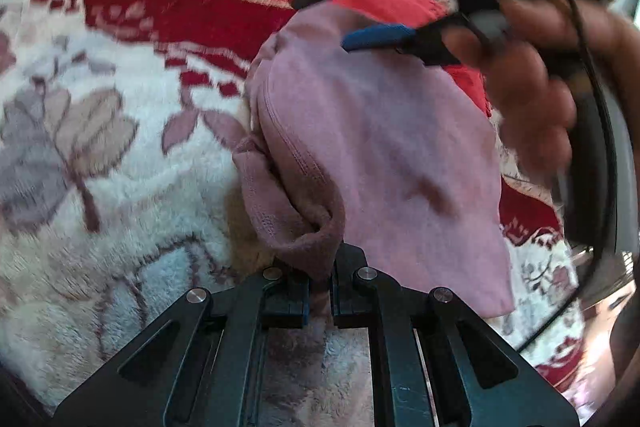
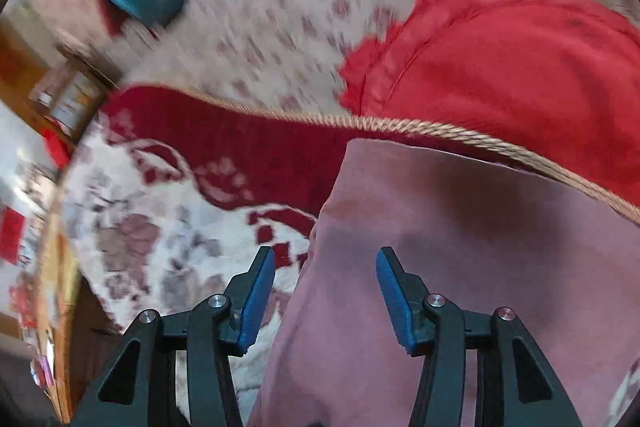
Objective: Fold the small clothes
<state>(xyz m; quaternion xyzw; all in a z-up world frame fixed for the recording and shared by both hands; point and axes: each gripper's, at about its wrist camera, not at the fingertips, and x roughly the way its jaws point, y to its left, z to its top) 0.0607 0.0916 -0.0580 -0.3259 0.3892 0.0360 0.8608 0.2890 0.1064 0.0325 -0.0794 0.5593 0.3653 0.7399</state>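
left gripper (image 1: 319, 291) pinches bunched pink garment (image 1: 380, 147).

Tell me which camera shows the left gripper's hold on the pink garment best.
Left wrist view: the left gripper is shut on a bunched edge of the pink garment, seen close between its fingers. The right wrist view shows only the garment's flat spread beneath the open right gripper, not the pinch.

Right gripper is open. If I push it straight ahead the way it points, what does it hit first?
Most likely the pink garment. The right gripper has its jaws open with that cloth filling the gap and the view ahead. Beyond it lie the blanket's braided edge and a red garment. Depth is unclear.
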